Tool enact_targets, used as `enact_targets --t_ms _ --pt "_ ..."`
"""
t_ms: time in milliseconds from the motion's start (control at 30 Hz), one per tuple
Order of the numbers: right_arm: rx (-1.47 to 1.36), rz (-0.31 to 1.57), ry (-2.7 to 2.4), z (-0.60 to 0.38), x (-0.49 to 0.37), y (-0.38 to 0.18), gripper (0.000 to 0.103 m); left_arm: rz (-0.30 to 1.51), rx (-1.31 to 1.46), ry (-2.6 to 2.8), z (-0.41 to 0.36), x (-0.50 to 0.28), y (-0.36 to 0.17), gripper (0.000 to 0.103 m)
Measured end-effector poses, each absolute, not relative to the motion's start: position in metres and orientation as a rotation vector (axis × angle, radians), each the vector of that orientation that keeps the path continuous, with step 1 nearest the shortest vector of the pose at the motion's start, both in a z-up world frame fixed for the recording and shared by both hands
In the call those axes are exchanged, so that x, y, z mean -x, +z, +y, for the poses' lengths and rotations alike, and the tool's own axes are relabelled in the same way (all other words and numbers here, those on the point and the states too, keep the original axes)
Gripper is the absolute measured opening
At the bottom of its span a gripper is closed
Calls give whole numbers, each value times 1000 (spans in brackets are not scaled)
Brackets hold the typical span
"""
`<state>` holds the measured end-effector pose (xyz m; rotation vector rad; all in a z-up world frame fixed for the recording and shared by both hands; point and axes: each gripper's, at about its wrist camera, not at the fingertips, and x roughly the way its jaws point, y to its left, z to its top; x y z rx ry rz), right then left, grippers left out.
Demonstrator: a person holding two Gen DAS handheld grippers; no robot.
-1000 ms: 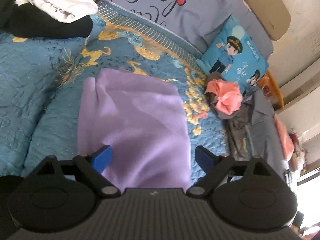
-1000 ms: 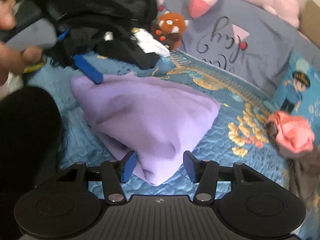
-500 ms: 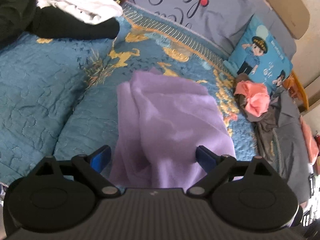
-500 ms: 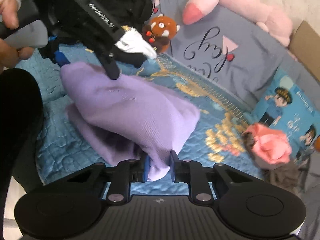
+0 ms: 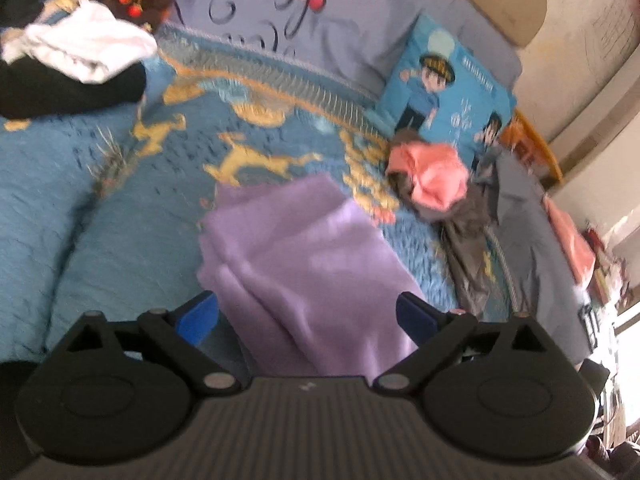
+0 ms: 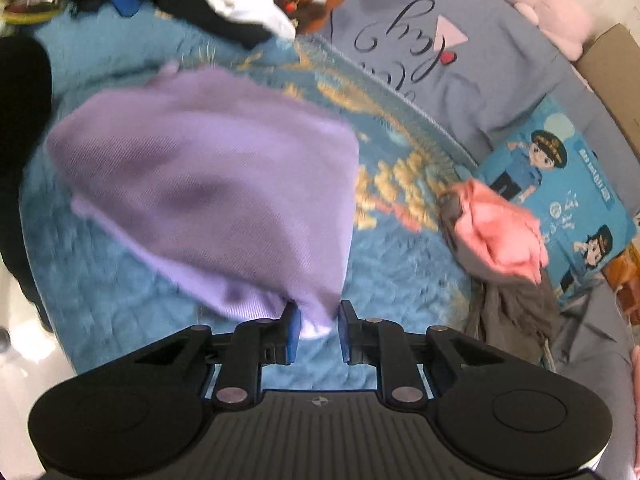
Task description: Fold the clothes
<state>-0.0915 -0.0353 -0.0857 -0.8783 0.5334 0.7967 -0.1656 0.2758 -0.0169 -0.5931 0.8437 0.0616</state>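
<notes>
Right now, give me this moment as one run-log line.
step: folding purple cloth | right gripper: shut on cloth corner | left gripper: open, cloth between fingers | surface: blue quilt

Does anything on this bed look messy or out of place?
Yes. A pink garment lies crumpled on grey clothes beside the cartoon pillow, and white cloth sits bunched on black clothing, none folded.

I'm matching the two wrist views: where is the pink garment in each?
Left wrist: the pink garment lies right of centre, just below the blue cartoon cushion.
Right wrist: the pink garment lies at mid-right, left of the cushion.
Shared landmark: the cartoon cushion.
</notes>
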Motion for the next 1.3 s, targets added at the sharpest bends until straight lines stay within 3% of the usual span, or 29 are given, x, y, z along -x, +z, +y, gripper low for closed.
enact_targets --t_ms 33,133,333,400,467,533,967,1300 --pt "849 535 789 -38 94 -83 12 858 602 65 273 165 -21 97" --pt "618 624 819 -50 94 -64 14 875 669 77 279 162 -37 97" --pt "93 866 872 -75 76 -63 21 823 1028 102 333 144 -72 99" --pt "-123 959 861 -85 64 -72 24 818 1121 117 348 139 -80 99" --pt "-308 1013 844 -97 58 -83 37 839 1137 168 355 140 -82 99" --pt "-405 1032 822 -104 57 -90 40 855 1157 207 360 143 -85 99" --pt "-415 1031 809 -104 61 -95 43 789 1464 62 349 139 -119 102" --pt "-421 1023 805 -106 61 -97 44 846 1325 148 342 139 -102 101"
